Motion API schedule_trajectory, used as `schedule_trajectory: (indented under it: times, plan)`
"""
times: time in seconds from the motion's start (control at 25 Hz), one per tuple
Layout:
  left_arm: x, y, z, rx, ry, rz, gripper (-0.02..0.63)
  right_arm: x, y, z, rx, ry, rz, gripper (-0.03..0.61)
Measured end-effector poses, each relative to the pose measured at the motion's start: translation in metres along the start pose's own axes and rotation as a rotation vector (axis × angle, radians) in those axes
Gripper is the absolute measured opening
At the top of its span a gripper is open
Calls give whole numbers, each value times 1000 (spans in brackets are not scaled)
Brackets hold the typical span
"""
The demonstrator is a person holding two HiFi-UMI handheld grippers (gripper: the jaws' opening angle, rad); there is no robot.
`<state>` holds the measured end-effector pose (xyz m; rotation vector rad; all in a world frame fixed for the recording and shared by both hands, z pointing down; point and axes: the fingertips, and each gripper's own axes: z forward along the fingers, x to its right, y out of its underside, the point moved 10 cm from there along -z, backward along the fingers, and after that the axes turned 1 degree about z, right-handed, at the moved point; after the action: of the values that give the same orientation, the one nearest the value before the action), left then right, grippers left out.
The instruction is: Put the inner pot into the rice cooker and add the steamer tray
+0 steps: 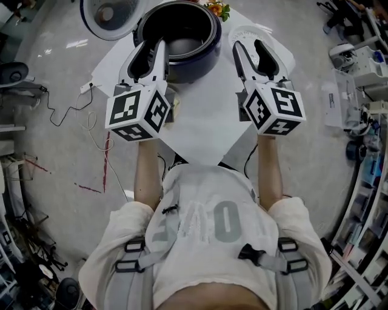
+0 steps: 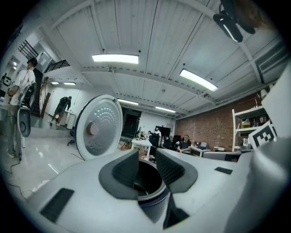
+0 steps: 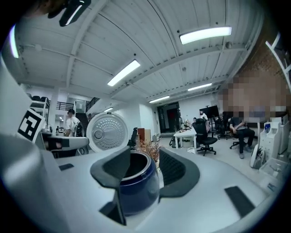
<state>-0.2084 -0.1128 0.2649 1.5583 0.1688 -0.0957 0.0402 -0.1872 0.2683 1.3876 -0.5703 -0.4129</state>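
Note:
The dark blue rice cooker [image 1: 206, 57] stands open at the far end of the white table [image 1: 206, 130], with a dark inner pot [image 1: 182, 45] inside it. Its round lid [image 1: 109, 15] is tipped back to the left. My left gripper [image 1: 150, 49] hovers over the cooker's near left rim, open with nothing between the pads. My right gripper [image 1: 251, 51] hangs to the right of the cooker, open and empty, above a white round piece [image 1: 250, 30] that looks like the steamer tray and is partly hidden. The left gripper view frames the pot's metal rim [image 2: 152, 193] between the jaws of the left gripper [image 2: 148, 168]. The right gripper view shows the right gripper [image 3: 144, 170] level with the cooker [image 3: 134, 191].
A small bunch of flowers [image 1: 217, 9] stands behind the cooker. Cables [image 1: 91, 130] trail over the floor on the left, and shelves with equipment [image 1: 364, 79] line the right. People, desks [image 3: 191, 134] and chairs fill the room beyond.

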Motion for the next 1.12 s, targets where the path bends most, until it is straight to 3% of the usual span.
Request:
schedule_trajectory:
  times: [0.32, 0.6, 0.96, 1.12]
  plan:
    - [70, -6, -33, 89, 82, 63, 110, 20, -3, -84, 75, 72, -29, 190]
    - [118, -10, -27, 93, 180, 76, 141, 49, -5, -125, 107, 152, -9, 190]
    - [167, 11, 4, 34, 305, 13, 143, 82, -8, -141, 102, 221, -6, 192]
    - [186, 33, 33, -23, 342, -80, 144, 111, -1, -134, 78, 192, 49, 207]
